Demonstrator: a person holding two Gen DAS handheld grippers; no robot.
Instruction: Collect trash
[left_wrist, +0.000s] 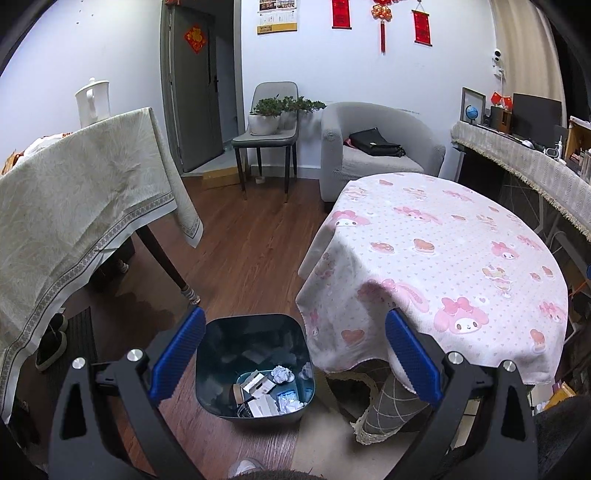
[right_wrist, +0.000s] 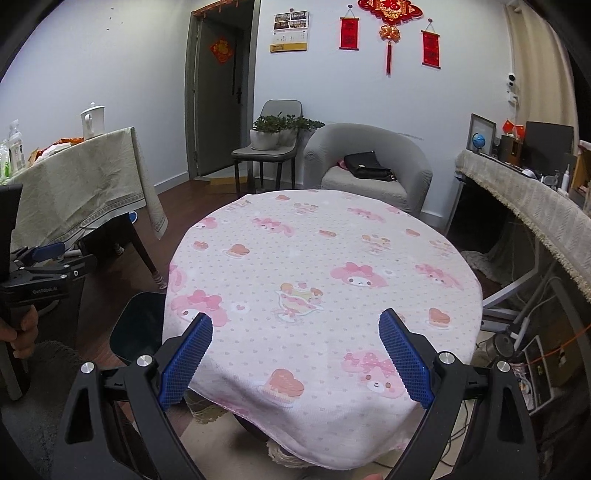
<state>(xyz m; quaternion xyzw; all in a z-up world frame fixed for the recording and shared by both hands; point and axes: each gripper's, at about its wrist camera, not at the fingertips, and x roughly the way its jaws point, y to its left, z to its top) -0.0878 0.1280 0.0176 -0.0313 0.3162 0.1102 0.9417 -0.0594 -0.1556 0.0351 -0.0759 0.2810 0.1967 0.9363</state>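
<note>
A dark trash bin stands on the wood floor beside the round table. It holds crumpled white paper, small boxes and wrappers. My left gripper is open and empty, hovering above the bin. My right gripper is open and empty over the near edge of the round table, which has a pink cartoon cloth. The bin's rim shows at the left in the right wrist view. The left gripper also shows there at far left.
A table with a beige cloth stands at left with a white kettle. A grey armchair with a black bag, a chair with plants and a cluttered shelf line the back and right. Shoes lie under the left table.
</note>
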